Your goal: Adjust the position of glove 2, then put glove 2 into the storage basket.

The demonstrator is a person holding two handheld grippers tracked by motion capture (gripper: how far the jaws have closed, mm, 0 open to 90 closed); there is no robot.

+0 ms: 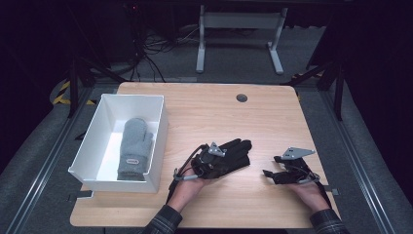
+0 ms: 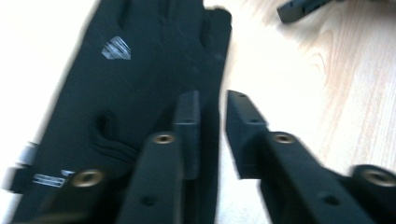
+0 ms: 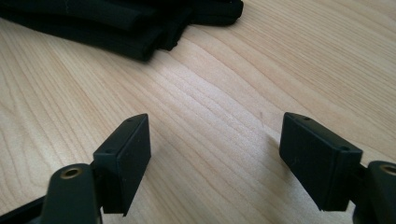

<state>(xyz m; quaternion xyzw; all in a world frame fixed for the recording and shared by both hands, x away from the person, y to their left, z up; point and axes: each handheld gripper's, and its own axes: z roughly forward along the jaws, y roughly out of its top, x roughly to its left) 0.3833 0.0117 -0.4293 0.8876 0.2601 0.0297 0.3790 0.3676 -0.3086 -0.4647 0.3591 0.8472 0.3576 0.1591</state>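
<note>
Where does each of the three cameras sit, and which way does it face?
High view: above the person's side, looking forward and down on the table; forearms, both hands show.
Left gripper view: on the left gripper, along its fingers over the black glove.
Right gripper view: on the right gripper, fingers wide apart over bare wood.
Shared: all three show the black glove.
</note>
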